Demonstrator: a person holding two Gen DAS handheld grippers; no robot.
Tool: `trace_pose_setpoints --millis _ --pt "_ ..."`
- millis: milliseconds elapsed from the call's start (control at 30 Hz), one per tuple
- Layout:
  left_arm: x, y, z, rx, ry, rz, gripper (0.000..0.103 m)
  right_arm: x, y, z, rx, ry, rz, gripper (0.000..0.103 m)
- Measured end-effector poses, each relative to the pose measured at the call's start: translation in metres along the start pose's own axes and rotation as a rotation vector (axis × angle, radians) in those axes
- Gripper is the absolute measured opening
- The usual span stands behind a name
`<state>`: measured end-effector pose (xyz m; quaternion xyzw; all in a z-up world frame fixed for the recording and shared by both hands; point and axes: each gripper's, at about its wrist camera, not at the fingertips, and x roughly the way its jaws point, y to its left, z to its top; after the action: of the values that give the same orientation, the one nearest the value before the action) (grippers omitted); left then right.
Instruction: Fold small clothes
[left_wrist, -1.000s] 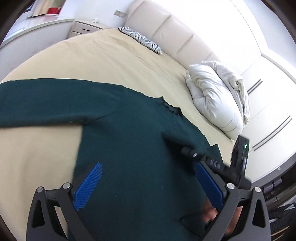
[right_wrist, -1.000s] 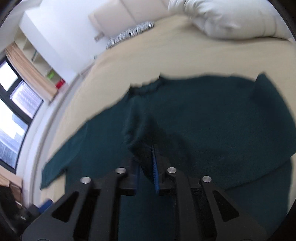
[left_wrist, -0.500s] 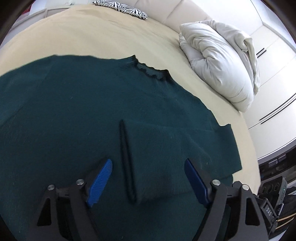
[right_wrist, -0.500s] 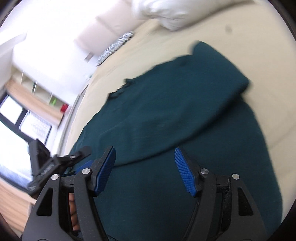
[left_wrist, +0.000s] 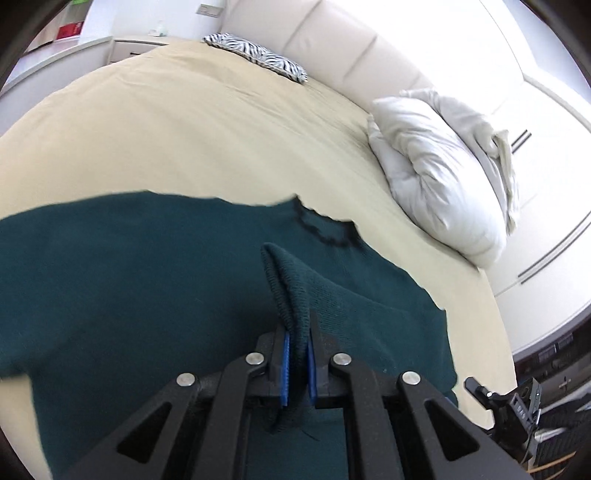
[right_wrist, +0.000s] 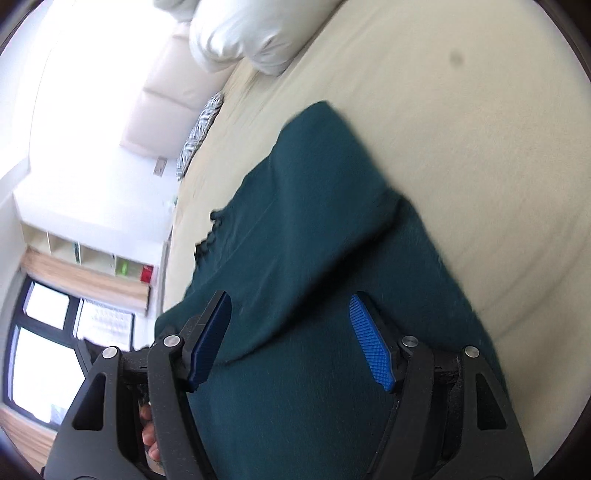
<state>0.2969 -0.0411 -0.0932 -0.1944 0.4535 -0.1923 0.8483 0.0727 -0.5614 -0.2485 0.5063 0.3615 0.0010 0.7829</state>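
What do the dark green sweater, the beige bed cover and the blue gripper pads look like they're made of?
Dark green sweater: knit, likely wool or acrylic; ribbed stitches show on the cuff pinched in the left gripper, matte and fuzzy. Beige bed cover: smooth woven fabric, matte, faint creases. Blue gripper pads: moulded rubber or plastic, judging by the fine ridged grid.

My left gripper is matte black, triangular cut-outs in its arms, silver screws at the pivots, ribbed blue pads. My right gripper matches; fingertips peek at seven o'clock.
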Motion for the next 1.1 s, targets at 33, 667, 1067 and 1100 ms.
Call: trace_pose_setpoints --millis 33,667,1067,1100 --pt "0.001 0.006 0.001 0.000 -0.006 0.013 0.008 0.003 0.002 0.003 0.012 0.004 0.003 0.066" --pt "0.029 0.020 -0.018 0.021 0.026 0.042 0.009 -0.011 -0.041 0.038 0.164 -0.114 0.071 0.028" --pt "0.033 0.023 -0.019 0.040 0.014 0.042 0.012 -0.028 0.041 0.069 -0.222 -0.106 -0.174 0.034" --pt "0.033 0.023 -0.019 0.043 0.014 0.042 0.012 -0.014 0.045 0.076 -0.249 -0.085 -0.213 0.034"
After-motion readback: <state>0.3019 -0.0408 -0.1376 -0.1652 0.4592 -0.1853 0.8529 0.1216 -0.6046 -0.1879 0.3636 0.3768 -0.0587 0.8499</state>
